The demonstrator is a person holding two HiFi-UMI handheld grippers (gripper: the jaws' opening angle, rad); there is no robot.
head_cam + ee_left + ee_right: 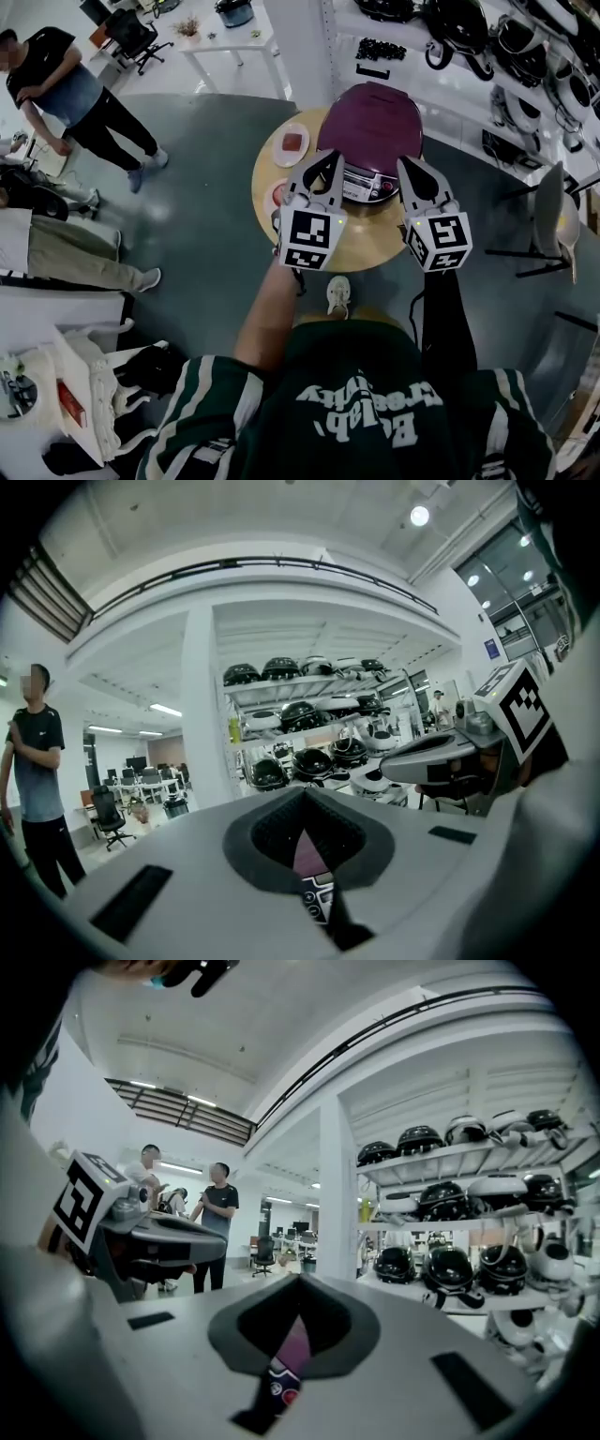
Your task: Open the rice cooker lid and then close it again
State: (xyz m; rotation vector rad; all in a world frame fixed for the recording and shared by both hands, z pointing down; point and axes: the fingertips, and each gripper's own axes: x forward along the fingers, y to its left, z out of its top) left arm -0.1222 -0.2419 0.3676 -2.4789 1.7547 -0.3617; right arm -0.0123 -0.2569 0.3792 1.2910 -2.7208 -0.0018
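Note:
A maroon rice cooker (370, 122) stands on a round wooden table (366, 248) with its lid down and its control panel (364, 185) facing me. My left gripper (330, 159) hovers over the cooker's front left and my right gripper (406, 167) over its front right. Each is shut with nothing held. In the left gripper view the left gripper (305, 803) leaves only a slit, through which a strip of the cooker (307, 853) shows. The right gripper (300, 1288) likewise shows just a sliver of the cooker (295, 1349) in its own view.
Two small plates (292, 143) (277, 195) lie on the table's left side. Shelves of rice cookers (487, 37) run along the back right, and a chair (553, 220) stands at the right. A person (66, 94) stands on the floor to the far left.

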